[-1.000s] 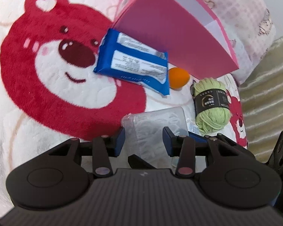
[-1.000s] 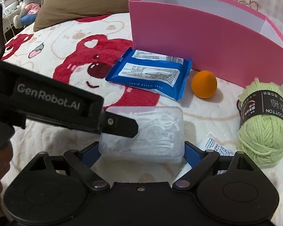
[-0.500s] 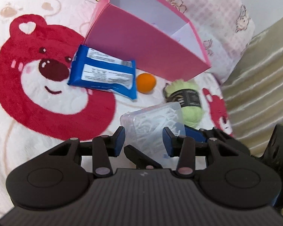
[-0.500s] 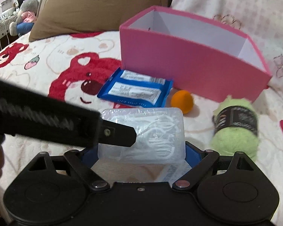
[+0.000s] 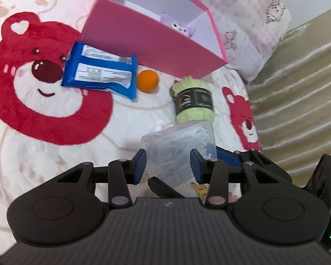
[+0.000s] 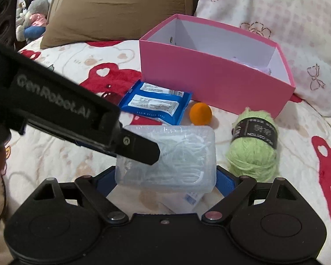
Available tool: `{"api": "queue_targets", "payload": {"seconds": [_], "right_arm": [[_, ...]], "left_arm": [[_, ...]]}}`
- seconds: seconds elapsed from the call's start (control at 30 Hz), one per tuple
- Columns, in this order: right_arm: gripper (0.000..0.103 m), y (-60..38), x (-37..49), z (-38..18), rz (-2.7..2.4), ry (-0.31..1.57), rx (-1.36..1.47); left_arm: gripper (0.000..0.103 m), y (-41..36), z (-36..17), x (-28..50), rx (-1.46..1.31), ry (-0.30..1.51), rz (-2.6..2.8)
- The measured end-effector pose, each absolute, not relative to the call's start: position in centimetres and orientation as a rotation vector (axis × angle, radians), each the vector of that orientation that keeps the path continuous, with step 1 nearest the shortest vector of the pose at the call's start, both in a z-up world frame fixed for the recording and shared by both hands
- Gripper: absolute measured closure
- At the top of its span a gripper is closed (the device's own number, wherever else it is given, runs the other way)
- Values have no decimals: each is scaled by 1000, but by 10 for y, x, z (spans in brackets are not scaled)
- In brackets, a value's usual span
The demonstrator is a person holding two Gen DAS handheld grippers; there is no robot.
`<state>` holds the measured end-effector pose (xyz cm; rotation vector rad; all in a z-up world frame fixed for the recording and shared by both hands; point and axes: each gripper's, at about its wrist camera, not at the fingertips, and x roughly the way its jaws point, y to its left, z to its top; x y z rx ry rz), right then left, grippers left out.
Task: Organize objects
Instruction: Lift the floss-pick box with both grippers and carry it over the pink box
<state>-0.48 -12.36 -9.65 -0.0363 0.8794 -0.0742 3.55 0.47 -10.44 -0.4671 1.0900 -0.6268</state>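
Note:
A clear plastic box of floss picks (image 5: 178,145) (image 6: 183,154) hangs above the bear-print bedspread, gripped from two sides. My left gripper (image 5: 168,165) is shut across its narrow side. My right gripper (image 6: 165,182) is shut on its long side, jaws wide apart. One left finger (image 6: 139,148) crosses over the box in the right wrist view. Beyond stands an open pink box (image 5: 154,44) (image 6: 209,77) with a purple plush toy (image 5: 178,25) inside. In front of it lie a blue wipes pack (image 5: 99,72) (image 6: 154,103), an orange ball (image 5: 147,80) (image 6: 200,113) and a green yarn skein (image 5: 194,101) (image 6: 253,143).
A brown pillow (image 6: 121,11) and a pink-patterned pillow (image 6: 275,22) lie behind the pink box. A small printed paper (image 6: 187,198) lies on the bedspread under the held box. The bed's right edge meets a beige ribbed cover (image 5: 298,88). Soft toys (image 6: 33,11) sit at the far left.
Both grippers have risen with the clear box between them. The pink box's inside and the plush toy in it have come into view.

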Motion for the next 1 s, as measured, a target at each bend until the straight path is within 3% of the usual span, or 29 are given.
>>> {"api": "queue_targets", "payload": {"seconds": [0.5,1.0], "right_arm": [[9,-145,-21,-37,-55,803,74],[9,-139,13,-5,-44,737,50]], "left_arm": [[63,-13,-26,19,-283,935,-675],[62,10,-1,57,-346,983,-659]]}}
